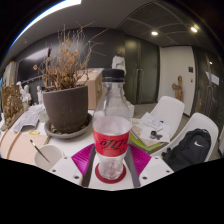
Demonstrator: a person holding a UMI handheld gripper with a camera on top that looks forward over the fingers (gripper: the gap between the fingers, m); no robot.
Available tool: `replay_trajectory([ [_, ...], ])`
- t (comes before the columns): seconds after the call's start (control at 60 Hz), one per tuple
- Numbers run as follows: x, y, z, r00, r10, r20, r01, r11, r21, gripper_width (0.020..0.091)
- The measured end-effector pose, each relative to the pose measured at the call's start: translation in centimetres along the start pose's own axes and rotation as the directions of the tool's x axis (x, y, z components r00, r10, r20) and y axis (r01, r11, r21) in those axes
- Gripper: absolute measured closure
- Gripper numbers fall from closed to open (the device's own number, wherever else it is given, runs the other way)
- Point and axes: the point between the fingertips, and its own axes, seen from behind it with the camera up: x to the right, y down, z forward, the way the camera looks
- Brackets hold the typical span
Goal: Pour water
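The clear plastic bottle (112,130) stands upright between the 2 fingers of the tool (112,172) — its red label and black cap face the camera, and its base sits right at the pink pads (84,158). Whether both fingers press on the bottle or leave a gap cannot be told from here.

Taking the bottle as the landmark: left of it, on the white tabletop (60,150), sits a large dark pot holding a dry, twiggy plant (66,88). Nearer and further left of the bottle stands a white cup (46,156) with a thin stick or spoon in it. Right of the bottle, some small items and papers (152,128) lie on the tabletop. Beyond these, to the bottle's right, 2 white chairs (168,108) stand — the nearer one carries a black backpack (190,148). Behind the bottle, a person (119,62) in light clothing stands well apart, deep in the room.
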Motion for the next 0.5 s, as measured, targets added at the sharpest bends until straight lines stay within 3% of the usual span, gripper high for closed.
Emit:
replay_trajectory([
  [0.017,-0.1,0.2,0.0,1.0,0.0,0.002,0.0,1.0,-0.013,0.0467],
  [0.05,-0.1,0.6,-0.4,1.0,0.003,0.006,-0.003,1.0,-0.03,0.025],
  [0.067,-0.2,0.7,-0.6,1.0,0.004,0.009,-0.004,0.999,-0.036,0.0238],
  [0.1,-0.1,0.9,-1.1,1.0,0.001,0.003,-0.001,0.999,-0.051,0.0278],
  [0.167,0.3,1.1,-2.6,1.0,-0.008,-0.018,0.007,0.998,-0.069,0.0233],
  [0.5,-3.8,1.3,-17.5,0.995,-0.037,-0.091,0.022,0.986,-0.167,0.025],
])
